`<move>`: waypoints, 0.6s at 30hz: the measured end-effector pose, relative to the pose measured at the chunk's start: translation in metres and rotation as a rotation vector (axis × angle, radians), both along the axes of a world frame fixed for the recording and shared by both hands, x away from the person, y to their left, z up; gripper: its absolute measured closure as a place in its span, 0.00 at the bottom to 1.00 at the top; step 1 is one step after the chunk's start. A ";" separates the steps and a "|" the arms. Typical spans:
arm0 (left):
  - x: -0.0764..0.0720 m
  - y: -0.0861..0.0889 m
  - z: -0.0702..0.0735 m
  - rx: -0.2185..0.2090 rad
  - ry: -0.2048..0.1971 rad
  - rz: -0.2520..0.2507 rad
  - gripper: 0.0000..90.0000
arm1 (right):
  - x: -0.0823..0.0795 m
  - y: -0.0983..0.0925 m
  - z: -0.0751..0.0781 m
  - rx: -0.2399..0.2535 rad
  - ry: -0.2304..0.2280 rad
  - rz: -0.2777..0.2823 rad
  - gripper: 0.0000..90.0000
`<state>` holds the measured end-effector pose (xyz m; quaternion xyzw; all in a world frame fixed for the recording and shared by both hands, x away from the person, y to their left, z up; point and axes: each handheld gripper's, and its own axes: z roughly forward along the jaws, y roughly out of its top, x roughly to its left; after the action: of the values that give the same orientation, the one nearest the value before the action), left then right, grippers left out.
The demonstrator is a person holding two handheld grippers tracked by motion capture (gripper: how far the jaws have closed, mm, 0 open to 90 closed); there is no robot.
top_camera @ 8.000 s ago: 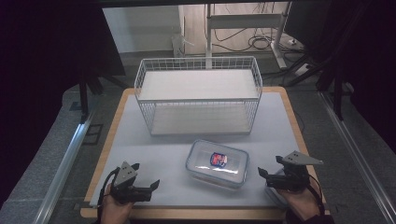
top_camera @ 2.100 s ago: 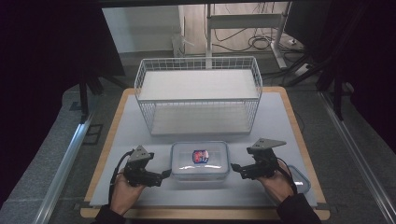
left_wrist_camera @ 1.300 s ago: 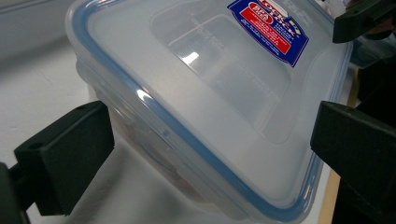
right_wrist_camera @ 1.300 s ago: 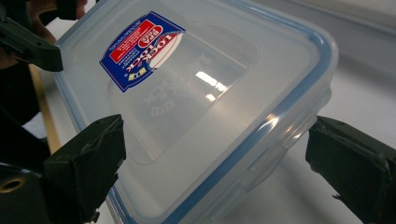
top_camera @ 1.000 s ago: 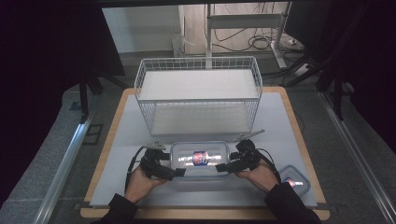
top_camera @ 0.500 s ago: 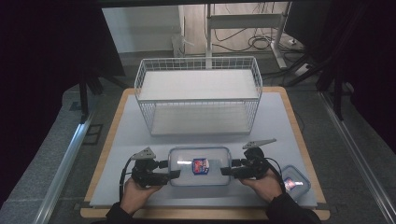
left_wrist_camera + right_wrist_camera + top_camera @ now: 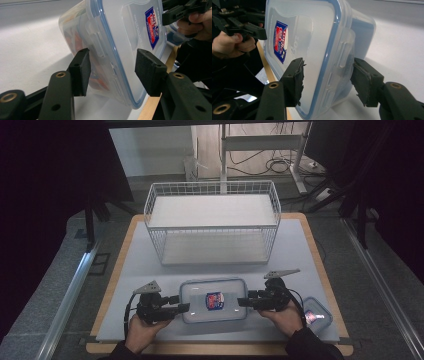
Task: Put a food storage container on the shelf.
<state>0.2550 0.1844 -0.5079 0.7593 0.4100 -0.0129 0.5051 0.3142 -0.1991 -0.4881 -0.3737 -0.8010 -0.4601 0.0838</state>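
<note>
So both sets of fingers are spread apart, each straddling one short end of the box (image 7: pixel 214 300) without actually clamping it. In the left gripper view the left gripper (image 7: pixel 111 71) has one finger (image 7: pixel 80 71) under the side latch and the other over the lid, with visible gaps on both sides. Same deal on the right gripper (image 7: pixel 327 81): its fingers (image 7: pixel 293 80) sit either side of the rim and latch, not closed on it, and the pads look pretty chewed up.

The box is a clear plastic food container with a blue seal running round the lid (image 7: pixel 294 42). There's a blue and red sticker (image 7: pixel 215 300) in the middle of the lid with white lettering, but it's sideways and too blurry for me to read. Something orange-red shows through the wall in the left gripper view; can't tell what.

From the high view the box sits flat near the front of the grey bench (image 7: pixel 140 265), between the two hands (image 7: pixel 142 330). A smaller blue-rimmed tub (image 7: pixel 315 312) sits just beside the right hand (image 7: pixel 287 317). Further back, well apart from the box, stands a white wire basket (image 7: pixel 212 222).
</note>
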 end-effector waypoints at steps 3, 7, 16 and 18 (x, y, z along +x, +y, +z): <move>0.000 0.000 -0.001 -0.003 0.000 -0.001 0.52 | 0.000 0.000 0.000 0.003 0.019 -0.009 0.51; 0.001 0.001 -0.001 -0.021 0.019 0.012 0.53 | -0.001 0.000 0.000 0.005 0.028 -0.021 0.52; 0.005 0.002 -0.002 -0.092 0.077 0.060 0.56 | -0.007 -0.001 -0.001 0.033 0.051 -0.077 0.53; 0.005 0.002 -0.002 -0.093 0.075 0.066 0.57 | -0.007 -0.001 -0.001 0.037 0.046 -0.084 0.54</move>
<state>0.2604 0.1860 -0.5095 0.7201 0.4524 -0.0435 0.5243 0.3069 -0.1999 -0.4887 -0.4161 -0.7738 -0.4691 0.0896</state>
